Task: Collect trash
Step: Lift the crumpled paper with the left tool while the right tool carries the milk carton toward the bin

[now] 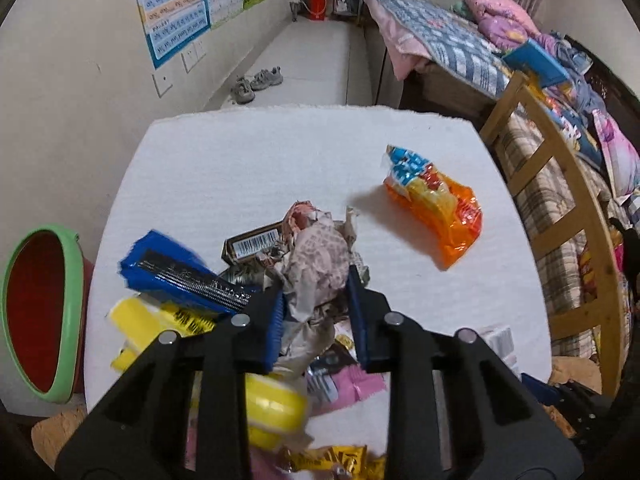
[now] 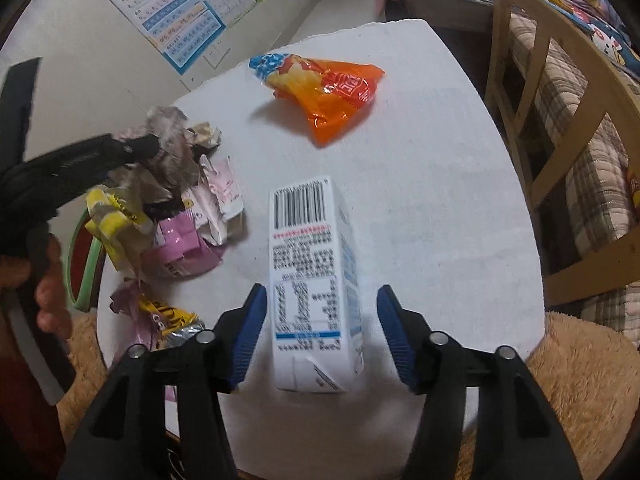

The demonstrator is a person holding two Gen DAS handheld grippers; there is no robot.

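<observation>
White cloth covers the desk in a bedroom, with a bed beyond and a green-rimmed red bin low at nine o'clock, likely the drop point. Most wrappers lie heaped at the desk's near-left, handy to that bin. The left gripper has its fingers closed nearly together on the crumpled paper atop the heap, pinching it so it lifts free of the blue packet and yellow wrapper beside it. The right gripper straddles the white carton, which lies flat at six o'clock, fingers half open and clear of both sides, apparently lined up to grasp. An orange snack bag sits alone at twelve o'clock.
</observation>
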